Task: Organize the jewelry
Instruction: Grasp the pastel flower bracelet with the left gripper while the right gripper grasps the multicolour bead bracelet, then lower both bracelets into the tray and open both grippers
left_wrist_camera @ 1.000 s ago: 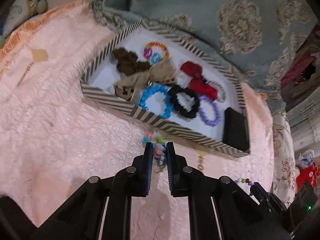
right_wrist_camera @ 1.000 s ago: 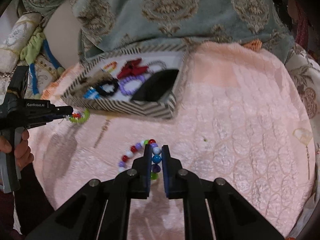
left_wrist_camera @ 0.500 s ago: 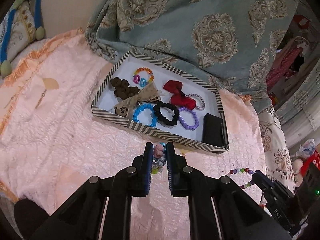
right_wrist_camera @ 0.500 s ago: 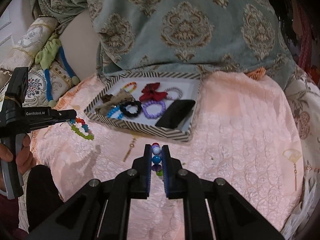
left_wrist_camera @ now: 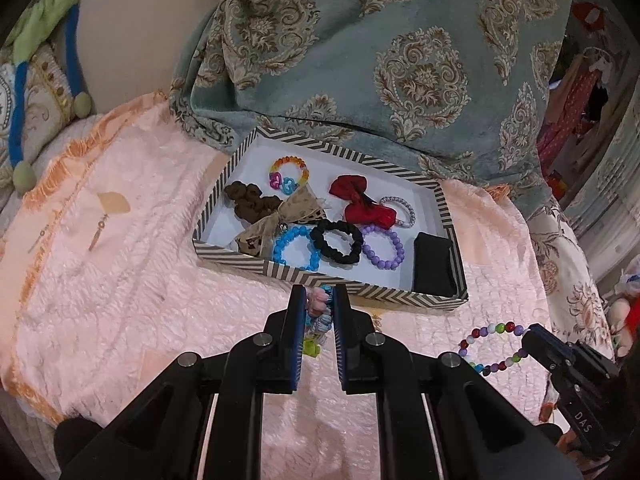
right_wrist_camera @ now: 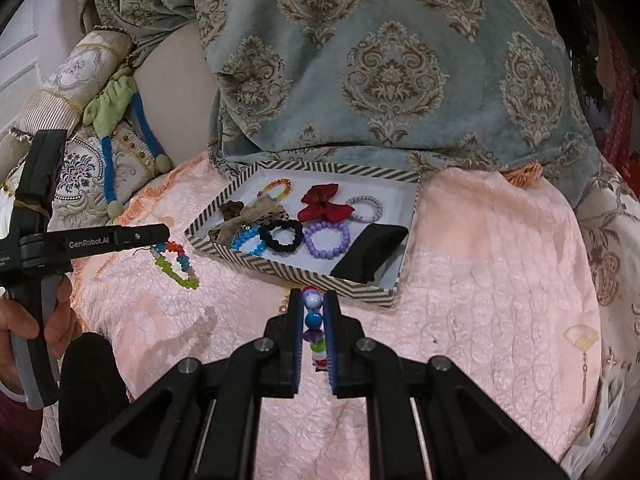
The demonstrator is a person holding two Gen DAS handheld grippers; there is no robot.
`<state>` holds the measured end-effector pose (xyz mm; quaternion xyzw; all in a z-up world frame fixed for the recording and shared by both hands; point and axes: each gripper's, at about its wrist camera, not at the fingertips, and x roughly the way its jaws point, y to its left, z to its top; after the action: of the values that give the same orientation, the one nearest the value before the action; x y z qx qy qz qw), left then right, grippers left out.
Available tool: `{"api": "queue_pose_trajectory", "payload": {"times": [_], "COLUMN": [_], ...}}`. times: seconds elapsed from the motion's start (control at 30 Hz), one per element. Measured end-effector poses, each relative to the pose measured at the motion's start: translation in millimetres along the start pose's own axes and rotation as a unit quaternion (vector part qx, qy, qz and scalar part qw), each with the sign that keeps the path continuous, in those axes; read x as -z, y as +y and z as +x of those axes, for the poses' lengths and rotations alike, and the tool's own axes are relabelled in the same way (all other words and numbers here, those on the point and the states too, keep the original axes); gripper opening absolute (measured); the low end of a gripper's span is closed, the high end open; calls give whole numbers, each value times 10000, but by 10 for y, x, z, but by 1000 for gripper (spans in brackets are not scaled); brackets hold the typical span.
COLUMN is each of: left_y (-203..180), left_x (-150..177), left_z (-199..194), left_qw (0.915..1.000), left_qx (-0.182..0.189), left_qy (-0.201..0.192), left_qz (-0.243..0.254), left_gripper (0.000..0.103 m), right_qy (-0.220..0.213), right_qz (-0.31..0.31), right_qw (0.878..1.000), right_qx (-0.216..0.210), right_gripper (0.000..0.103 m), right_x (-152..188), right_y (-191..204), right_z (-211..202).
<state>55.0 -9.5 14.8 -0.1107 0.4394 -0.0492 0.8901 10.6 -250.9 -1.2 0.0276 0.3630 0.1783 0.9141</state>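
Both grippers had risen since the earlier frames, so the striped tray looked smaller and farther below them, and each bracelet now hung clear of the blanket. Pressed together on its load, the left gripper [left_wrist_camera: 320, 304] pinched a bracelet of pink, blue and green beads [right_wrist_camera: 178, 264], which dangled from its tip in the right wrist view. At the handle of this gripper a hand [right_wrist_camera: 28, 320] was visible. The right gripper [right_wrist_camera: 312, 312] was likewise clamped on a multicoloured round-bead bracelet [left_wrist_camera: 494, 346], whose loop hung free in the left wrist view.

Just beyond both tips lay the striped tray [left_wrist_camera: 320, 278] on a pink quilted blanket [left_wrist_camera: 120, 300]. Inside it were a blue bead bracelet [left_wrist_camera: 296, 248], a black scrunchie [left_wrist_camera: 337, 241] touching it, a purple bead bracelet [left_wrist_camera: 383, 248], a black pad [left_wrist_camera: 435, 268] at the right end, a red bow [left_wrist_camera: 360, 202], a brown scrunchie [left_wrist_camera: 250, 202], a tan bow [left_wrist_camera: 280, 220] and a rainbow bead bracelet [left_wrist_camera: 289, 170]. Behind the tray stood a teal patterned cushion [left_wrist_camera: 400, 60].
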Motion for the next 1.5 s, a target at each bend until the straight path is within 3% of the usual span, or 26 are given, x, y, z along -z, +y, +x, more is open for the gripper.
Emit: {"api": "queue_pose_trajectory", "payload": {"times": [0.9, 1.5], "left_y": [-67, -59], "left_x": [-254, -903], "left_z": [363, 860], "left_qw": [9977, 9983], "left_qx": [-474, -375], "left_qy": [53, 128], "left_qz": [484, 432], "left_gripper": [0, 0], "right_qy": [142, 244], "right_qz": [-220, -215], "right_qw": [9996, 9989], "right_qx": [74, 346], "right_gripper": [10, 10], "right_x": [-397, -1014], "right_y": [-84, -465], "right_z": [407, 1086]}}
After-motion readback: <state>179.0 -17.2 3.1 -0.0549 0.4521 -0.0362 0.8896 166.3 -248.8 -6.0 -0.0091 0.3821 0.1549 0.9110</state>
